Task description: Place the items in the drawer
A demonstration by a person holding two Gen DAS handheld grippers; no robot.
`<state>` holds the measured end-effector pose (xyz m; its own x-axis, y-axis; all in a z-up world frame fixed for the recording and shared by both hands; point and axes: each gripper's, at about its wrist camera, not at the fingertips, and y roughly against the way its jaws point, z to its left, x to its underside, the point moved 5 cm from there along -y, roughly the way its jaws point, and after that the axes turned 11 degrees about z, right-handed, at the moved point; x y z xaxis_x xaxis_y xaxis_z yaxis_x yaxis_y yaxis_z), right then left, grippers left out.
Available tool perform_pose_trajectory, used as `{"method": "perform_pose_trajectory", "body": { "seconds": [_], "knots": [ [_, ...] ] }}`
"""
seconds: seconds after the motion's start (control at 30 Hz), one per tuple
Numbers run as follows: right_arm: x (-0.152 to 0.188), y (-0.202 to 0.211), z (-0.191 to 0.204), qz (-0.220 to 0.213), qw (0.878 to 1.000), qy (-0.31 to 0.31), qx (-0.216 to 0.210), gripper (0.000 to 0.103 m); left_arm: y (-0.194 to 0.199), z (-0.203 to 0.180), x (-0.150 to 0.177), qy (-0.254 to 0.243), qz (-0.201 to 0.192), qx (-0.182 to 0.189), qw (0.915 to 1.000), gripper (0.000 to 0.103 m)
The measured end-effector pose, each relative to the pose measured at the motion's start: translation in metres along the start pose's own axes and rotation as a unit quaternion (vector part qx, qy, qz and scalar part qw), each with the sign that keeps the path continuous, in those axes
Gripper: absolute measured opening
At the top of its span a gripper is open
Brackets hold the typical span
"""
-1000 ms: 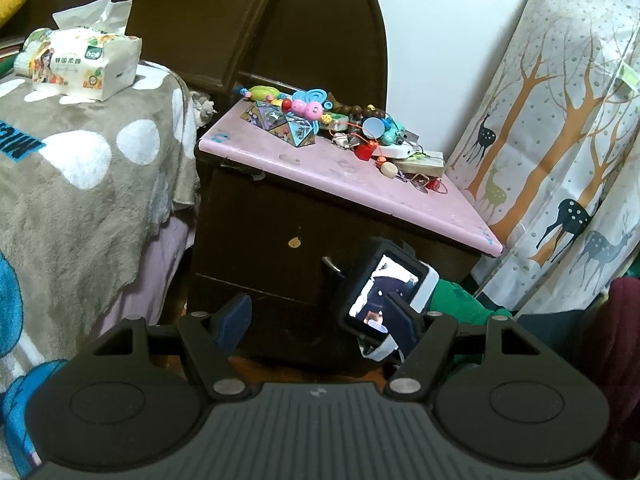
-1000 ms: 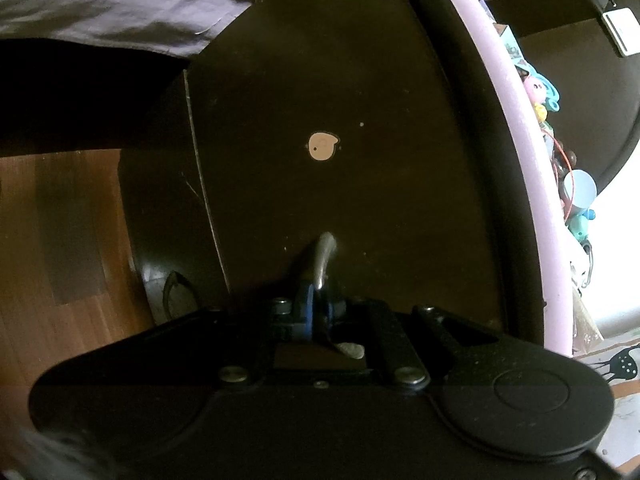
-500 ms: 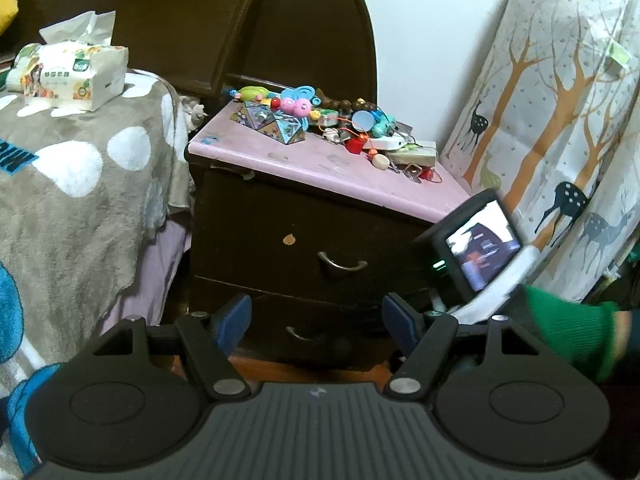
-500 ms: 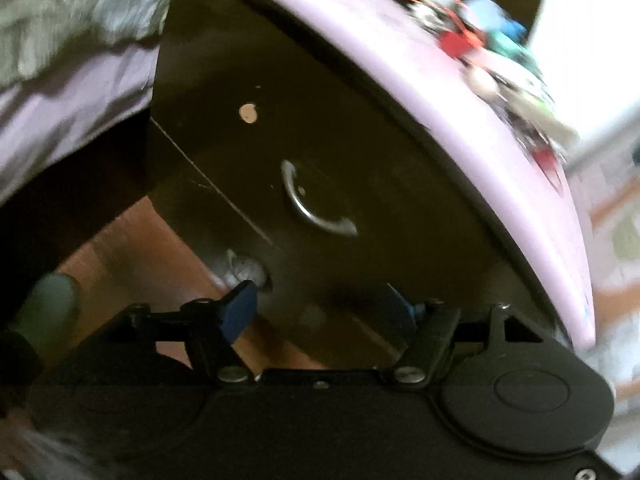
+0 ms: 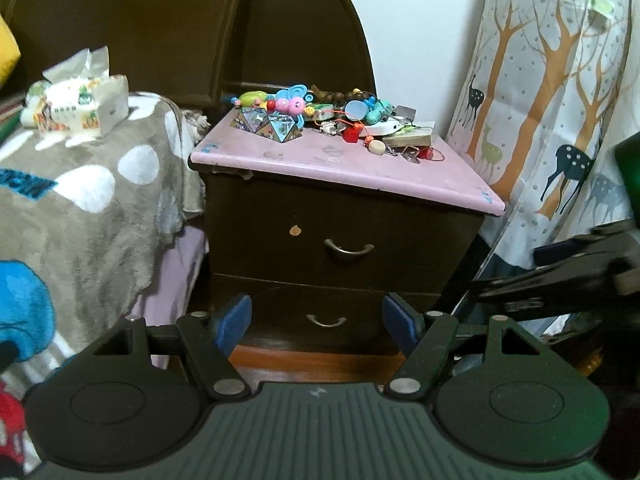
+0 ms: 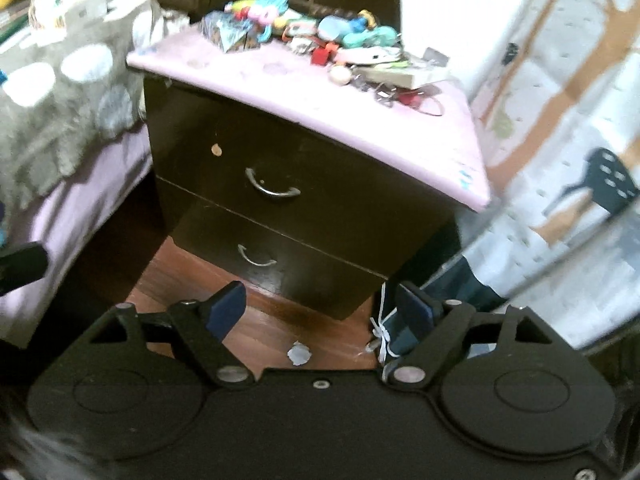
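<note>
- Both drawers look closed and the items lie untouched, so the step in hand is judged to be opening the top drawer (image 5: 344, 236).
- Its curved metal handle (image 5: 349, 249) should be approached squarely, gripped at mid-span and drawn straight outward.
- The left tongs (image 5: 316, 322) are held wide open and empty; the handle lies ahead of and above them.
- The right tongs (image 6: 320, 310) are likewise spread wide, nothing gripped.
- The items (image 5: 332, 118), a bright jumble of beads, toys and trinkets, are heaped on the pink table (image 5: 360, 168), further ahead above the drawer.
</note>
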<state>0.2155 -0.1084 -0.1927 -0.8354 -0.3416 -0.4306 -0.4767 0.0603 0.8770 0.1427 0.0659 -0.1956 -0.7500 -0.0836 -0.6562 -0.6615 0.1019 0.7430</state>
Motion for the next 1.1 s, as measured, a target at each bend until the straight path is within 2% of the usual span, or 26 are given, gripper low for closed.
{"method": "perform_pose_trajectory", "body": {
  "seconds": [0.1, 0.13, 0.2, 0.57, 0.7, 0.93, 1.1],
  "knots": [
    [0.012, 0.023, -0.007, -0.009, 1.000, -0.024, -0.012, 0.084, 0.013, -0.012, -0.001, -0.008, -0.004, -0.025, 0.9997, 0.075],
    [0.016, 0.031, -0.010, -0.012, 0.999, -0.032, -0.016, 0.084, 0.018, -0.015, -0.001, -0.009, -0.008, -0.026, 0.9996, 0.083],
    [0.022, 0.044, -0.014, -0.014, 0.998, -0.049, -0.023, 0.085, 0.028, -0.021, -0.001, -0.010, -0.015, -0.028, 0.9995, 0.090],
    [0.054, 0.104, -0.024, -0.054, 0.995, -0.082, -0.010, 0.089, 0.073, -0.039, 0.000, -0.021, -0.027, -0.026, 0.9991, 0.091],
    [0.066, 0.121, -0.023, -0.053, 0.994, -0.099, -0.011, 0.090, 0.088, -0.043, 0.001, -0.026, -0.028, -0.024, 0.9990, 0.091],
    [0.077, 0.149, -0.020, -0.075, 0.992, -0.099, -0.010, 0.091, 0.115, -0.055, 0.002, -0.036, -0.035, -0.013, 0.9987, 0.091],
    [0.080, 0.162, -0.020, -0.087, 0.992, -0.096, -0.008, 0.091, 0.133, -0.061, -0.003, -0.052, -0.051, -0.020, 0.9971, 0.091]
  ]
}}
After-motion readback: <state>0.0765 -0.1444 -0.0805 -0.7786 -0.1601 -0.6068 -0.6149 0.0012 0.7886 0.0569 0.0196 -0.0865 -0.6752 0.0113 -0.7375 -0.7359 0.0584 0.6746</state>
